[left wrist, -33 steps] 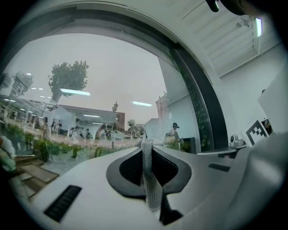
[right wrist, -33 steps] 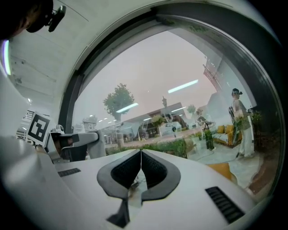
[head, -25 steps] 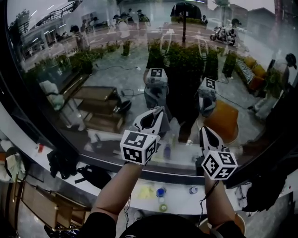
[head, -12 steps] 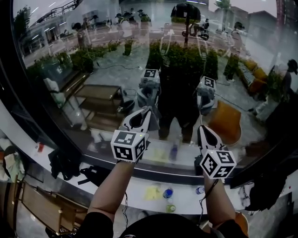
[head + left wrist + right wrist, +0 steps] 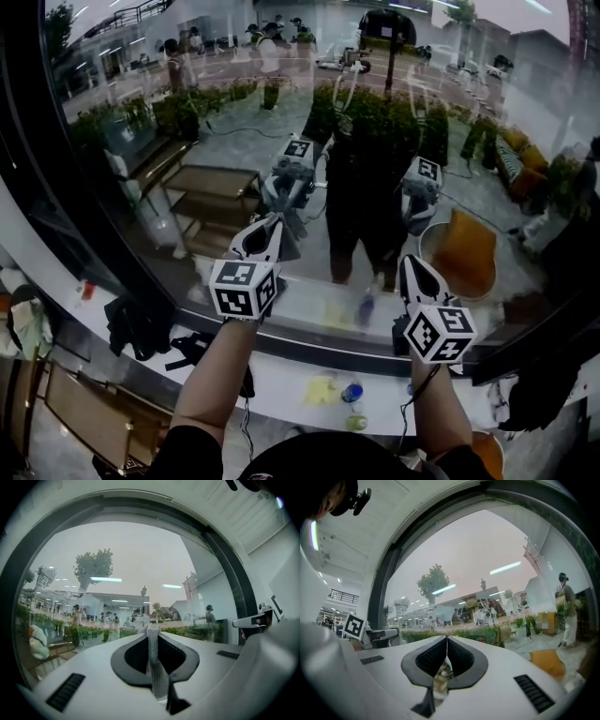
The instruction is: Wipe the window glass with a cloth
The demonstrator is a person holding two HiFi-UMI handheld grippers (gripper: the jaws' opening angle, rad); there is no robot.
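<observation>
The left tool [image 5: 272, 225] is clamped on a grey mesh cloth [image 5: 287, 234], held up at the lower middle of the window glass [image 5: 187, 141]. The left gripper view makes the grip plain: the cloth [image 5: 153, 663] stands as a narrow strip pinched between the two jaws and pokes out past their tips. That view does not show whether it touches the pane. The head view shows the cloth's bunched end lying close to its own reflection, though contact cannot be confirmed.

The right tool [image 5: 410, 262] sits to the right, apart from the left one. In its own view the right tool [image 5: 446, 641] has its jaws pressed together in a thin line with nothing between them (only this view settles that). It also catches the left tool's marker cube [image 5: 354, 626] at its left edge.

The glass runs wide and open above and to both sides of the tools. The dark window frame [image 5: 56, 197] curves down the left edge and along the bottom, just under both tools. Below it a white ledge [image 5: 272, 380] carries a small bottle [image 5: 352, 392].
</observation>
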